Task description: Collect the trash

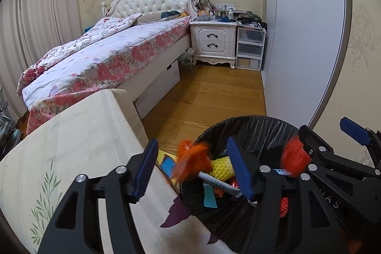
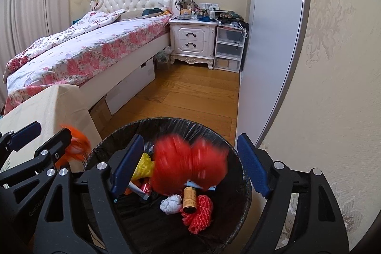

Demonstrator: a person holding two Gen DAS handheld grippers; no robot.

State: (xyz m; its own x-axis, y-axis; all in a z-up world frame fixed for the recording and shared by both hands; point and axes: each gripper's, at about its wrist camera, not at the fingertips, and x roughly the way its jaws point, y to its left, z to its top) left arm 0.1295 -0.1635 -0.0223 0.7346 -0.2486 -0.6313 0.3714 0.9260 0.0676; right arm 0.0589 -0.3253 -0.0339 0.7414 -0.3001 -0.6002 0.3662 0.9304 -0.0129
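Observation:
A black-lined trash bin (image 2: 238, 154) stands on the wood floor below both grippers; it also shows in the left wrist view (image 1: 257, 127). In it lie a yellow foam net (image 2: 144, 167), a crumpled white tissue (image 2: 170, 204), a small brown bottle (image 2: 189, 200) and red netting (image 2: 200, 211). My right gripper (image 2: 190, 166) is open over the bin, and a blurred red fluffy piece (image 2: 188, 163) is in the air between its fingers. My left gripper (image 1: 193, 168) is open at the bin's left rim, with a blurred orange fluffy piece (image 1: 190, 158) between its fingers.
A cloth-covered table (image 1: 71, 146) is at the left, touching the bin. A bed (image 1: 107, 51) with floral bedding, a white nightstand (image 1: 214, 42) and plastic drawers (image 1: 250, 49) stand beyond. A grey wardrobe (image 1: 304, 39) and a wall are at the right.

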